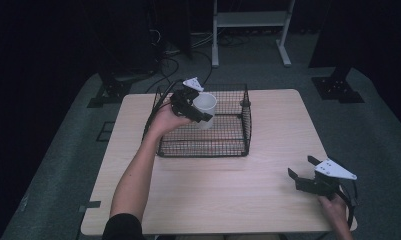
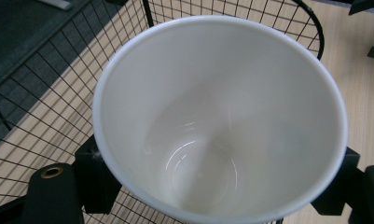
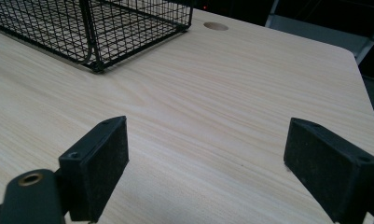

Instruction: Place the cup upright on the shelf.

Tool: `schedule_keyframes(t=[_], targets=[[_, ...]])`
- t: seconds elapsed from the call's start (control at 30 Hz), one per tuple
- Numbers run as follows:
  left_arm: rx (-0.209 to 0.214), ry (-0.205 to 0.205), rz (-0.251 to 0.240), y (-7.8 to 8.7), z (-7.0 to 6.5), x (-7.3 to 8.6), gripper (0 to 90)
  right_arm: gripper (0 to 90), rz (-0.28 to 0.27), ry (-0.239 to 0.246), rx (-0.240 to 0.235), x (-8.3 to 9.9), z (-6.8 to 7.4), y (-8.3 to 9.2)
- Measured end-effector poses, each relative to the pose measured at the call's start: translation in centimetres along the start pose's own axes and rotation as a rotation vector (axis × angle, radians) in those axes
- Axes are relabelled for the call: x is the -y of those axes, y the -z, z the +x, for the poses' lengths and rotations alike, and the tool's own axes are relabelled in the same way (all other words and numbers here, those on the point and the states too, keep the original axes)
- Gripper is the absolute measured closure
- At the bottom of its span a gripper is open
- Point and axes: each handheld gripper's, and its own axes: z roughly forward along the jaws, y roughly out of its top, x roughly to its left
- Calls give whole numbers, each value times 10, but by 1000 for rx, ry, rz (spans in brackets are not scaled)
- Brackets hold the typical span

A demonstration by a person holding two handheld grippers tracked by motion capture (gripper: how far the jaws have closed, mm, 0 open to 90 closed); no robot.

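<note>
A white cup (image 1: 205,108) hangs over the left part of the black wire basket (image 1: 238,145), held by my left gripper (image 1: 197,113), which is shut on its sides. In the left gripper view the cup (image 2: 222,116) is seen from above, empty, with the black pads (image 2: 98,179) pressing on both sides and the basket mesh (image 2: 45,93) beneath. My right gripper (image 1: 303,170) rests near the table's front right corner, open, with nothing between its jaws. In the right gripper view its pads (image 3: 98,163) stand wide apart over bare wood, with the basket (image 3: 96,28) at upper left.
The light wooden table (image 1: 268,195) carries the basket at its back centre. A round cable hole (image 3: 216,26) lies near the far edge. Cables and a metal stand (image 1: 250,30) are on the floor beyond the table.
</note>
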Motion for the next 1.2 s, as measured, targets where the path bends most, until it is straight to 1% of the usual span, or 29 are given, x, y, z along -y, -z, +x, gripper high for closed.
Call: schedule_keyframes(t=[0.1, 0.2, 0.23, 0.27, 0.33, 0.5, 0.57, 0.63, 0.73, 0.83, 0.93, 1.03, 1.07, 1.13, 1.2], targets=[[6, 2, 11, -6, 2, 1, 207, 131, 0, 0, 0, 0, 0, 0], [16, 6, 11, -14, 4, 2, 207, 131, 1, -1, 1, 0, 0, 0], [8, 5, 8, -16, 3, 3, 207, 131, 1, -1, 1, 0, 0, 0], [0, -6, 8, -19, 3, 4, 207, 131, 1, -2, 1, 0, 0, 0], [14, 5, 9, -24, 4, 5, 207, 131, 0, -2, 0, 0, 0, 0], [31, 12, 19, -36, 6, 10, 207, 131, -1, -1, -1, 0, 0, 0], [45, 8, 19, -40, 6, 11, 207, 130, -1, -2, -2, 0, 0, 0], [42, 7, 22, -43, 6, 13, 207, 131, -1, -2, -1, 0, 0, 0], [54, 24, 17, -48, 8, 15, 207, 131, -1, -2, -2, 0, 0, 0], [54, 26, 39, -55, 9, 17, 207, 131, -2, -3, -2, 0, 0, 0], [56, 36, 42, -59, 11, 19, 207, 130, -1, -3, -1, 0, 0, 0], [55, 29, 48, -62, 12, 20, 207, 131, 0, -2, -1, 0, 0, 0], [60, 39, 42, -63, 12, 20, 207, 131, -1, -3, -1, 0, 0, 0], [58, 34, 48, -65, 13, 20, 207, 131, -1, -2, -2, 0, 0, 0], [64, 43, 51, -67, 13, 21, 207, 131, -1, -1, -2, 0, 0, 0]])
